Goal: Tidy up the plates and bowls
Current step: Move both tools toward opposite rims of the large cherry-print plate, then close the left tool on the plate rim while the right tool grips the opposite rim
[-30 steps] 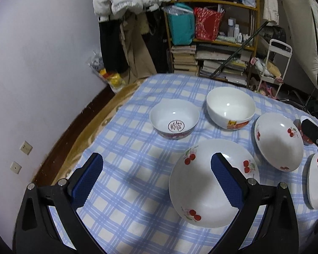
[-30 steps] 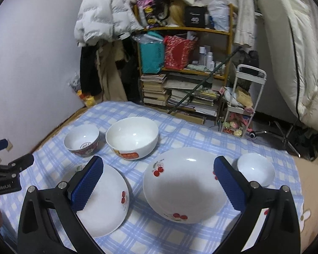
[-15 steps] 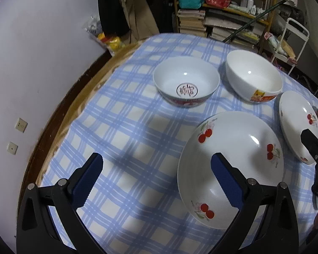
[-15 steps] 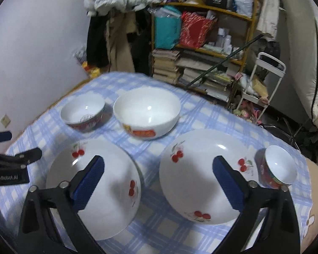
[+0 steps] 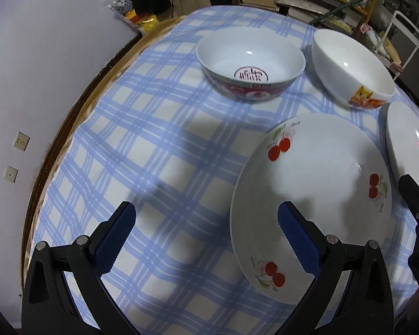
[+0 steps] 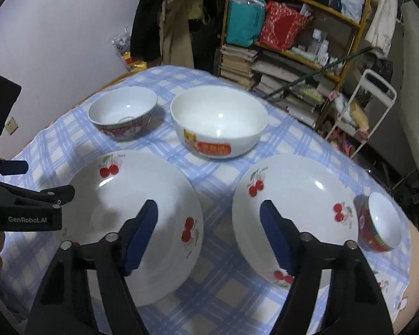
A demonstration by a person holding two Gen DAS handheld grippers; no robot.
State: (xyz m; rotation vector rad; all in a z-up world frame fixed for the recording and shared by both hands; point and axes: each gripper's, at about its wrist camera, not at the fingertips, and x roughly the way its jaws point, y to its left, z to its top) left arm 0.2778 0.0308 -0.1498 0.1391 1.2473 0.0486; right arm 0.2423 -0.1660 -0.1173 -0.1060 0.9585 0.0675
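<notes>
Two white cherry plates lie on the blue checked tablecloth: the left plate (image 5: 321, 184) (image 6: 131, 217) and the right plate (image 6: 301, 212) (image 5: 407, 139). Behind them stand a red-patterned bowl (image 5: 251, 69) (image 6: 123, 114) and a larger white bowl (image 5: 352, 69) (image 6: 219, 120). A small red bowl (image 6: 380, 223) sits at the far right. My left gripper (image 5: 206, 237) is open and empty, its right finger over the left plate's near rim. My right gripper (image 6: 209, 231) is open and empty, low over the gap between the two plates.
The round table's wooden edge (image 5: 69, 111) curves close to the white wall at left. A cluttered bookshelf (image 6: 287, 42) and a white cart (image 6: 363, 106) stand beyond the far edge. The tablecloth (image 5: 153, 153) is bare left of the plates.
Both grippers have moved forward and down toward the table. The dishes look larger and nearer. Both stayed open; no dish has moved.
</notes>
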